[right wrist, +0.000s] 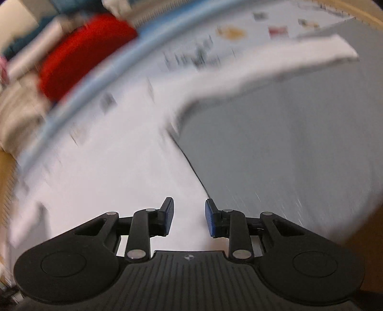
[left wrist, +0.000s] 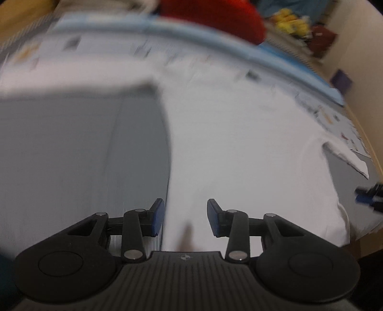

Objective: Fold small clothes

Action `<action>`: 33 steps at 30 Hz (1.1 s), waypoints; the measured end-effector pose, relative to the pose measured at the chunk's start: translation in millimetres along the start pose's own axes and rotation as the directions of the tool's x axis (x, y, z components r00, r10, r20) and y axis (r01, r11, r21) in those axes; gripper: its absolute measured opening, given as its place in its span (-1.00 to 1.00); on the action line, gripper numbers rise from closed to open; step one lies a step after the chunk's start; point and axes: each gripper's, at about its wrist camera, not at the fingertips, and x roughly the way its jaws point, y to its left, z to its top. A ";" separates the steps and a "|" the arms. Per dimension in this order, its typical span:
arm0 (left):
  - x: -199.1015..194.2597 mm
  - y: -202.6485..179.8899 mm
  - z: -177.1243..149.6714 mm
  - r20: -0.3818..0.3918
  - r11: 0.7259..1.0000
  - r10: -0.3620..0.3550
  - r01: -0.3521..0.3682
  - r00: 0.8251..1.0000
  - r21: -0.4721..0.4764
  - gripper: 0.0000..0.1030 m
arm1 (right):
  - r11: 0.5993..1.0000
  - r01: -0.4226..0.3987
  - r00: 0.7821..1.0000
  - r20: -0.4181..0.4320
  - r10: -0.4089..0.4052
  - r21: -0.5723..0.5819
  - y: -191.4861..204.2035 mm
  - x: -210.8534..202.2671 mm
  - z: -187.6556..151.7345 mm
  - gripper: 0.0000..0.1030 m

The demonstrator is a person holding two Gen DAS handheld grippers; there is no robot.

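Observation:
A white garment (left wrist: 239, 143) lies spread flat on a grey mat (left wrist: 83, 155). Both views are blurred by motion. My left gripper (left wrist: 185, 216) is open and empty, hovering over the garment's left edge near its bottom. My right gripper (right wrist: 188, 216) is open and empty, over the garment (right wrist: 119, 179) beside its right edge, where it meets the grey mat (right wrist: 287, 143). A white sleeve (right wrist: 287, 59) stretches out to the right across the mat. The right gripper's blue tips (left wrist: 368, 193) show at the left wrist view's right edge.
A patterned white cloth with a light blue border (left wrist: 215, 40) lies beyond the garment. A red item (left wrist: 215, 19) and a pile of other clothes, yellow (left wrist: 290, 20) and dark red, sit behind it. The red item (right wrist: 81, 55) also shows top left in the right wrist view.

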 end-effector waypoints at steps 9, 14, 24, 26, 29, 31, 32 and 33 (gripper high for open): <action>11.8 19.9 -24.9 -0.130 0.993 0.069 -0.080 0.989 -0.084 -0.16 | 0.994 0.082 0.984 -0.150 -0.092 -0.074 -15.2 25.6 -31.1 -0.38; 18.2 13.4 -30.0 -0.160 0.995 0.059 -0.070 0.985 -0.066 -0.39 | 0.986 0.072 0.984 -0.150 -0.095 -0.150 -9.6 23.1 -41.9 -0.35; 22.5 6.7 -37.7 -0.176 0.996 0.082 -0.086 0.981 -0.018 -0.45 | 0.981 0.068 0.977 -0.185 -0.103 -0.183 -8.5 12.9 -49.1 -0.35; 22.7 5.4 -38.8 -0.180 0.996 0.086 -0.089 0.980 -0.005 -0.45 | 0.978 0.067 0.974 -0.199 -0.107 -0.199 -6.9 11.8 -52.6 -0.35; 24.3 3.1 -38.3 -0.183 0.996 0.092 -0.093 0.979 0.003 -0.45 | 0.972 0.071 0.971 -0.208 -0.119 -0.223 -3.2 12.1 -56.5 -0.36; 25.4 1.5 -36.9 -0.182 0.995 0.095 -0.096 0.979 0.003 -0.59 | 0.970 0.068 0.971 -0.208 -0.119 -0.234 -0.8 11.4 -57.7 -0.47; 25.3 0.8 -36.7 -0.179 0.995 0.099 -0.099 0.979 0.007 -0.85 | 0.970 0.064 0.972 -0.205 -0.114 -0.236 0.5 11.6 -57.6 -0.60; 25.2 -0.1 -35.6 -0.176 0.995 0.097 -0.097 0.980 0.013 -0.87 | 0.970 0.059 0.974 -0.200 -0.108 -0.235 1.6 11.2 -56.8 -0.92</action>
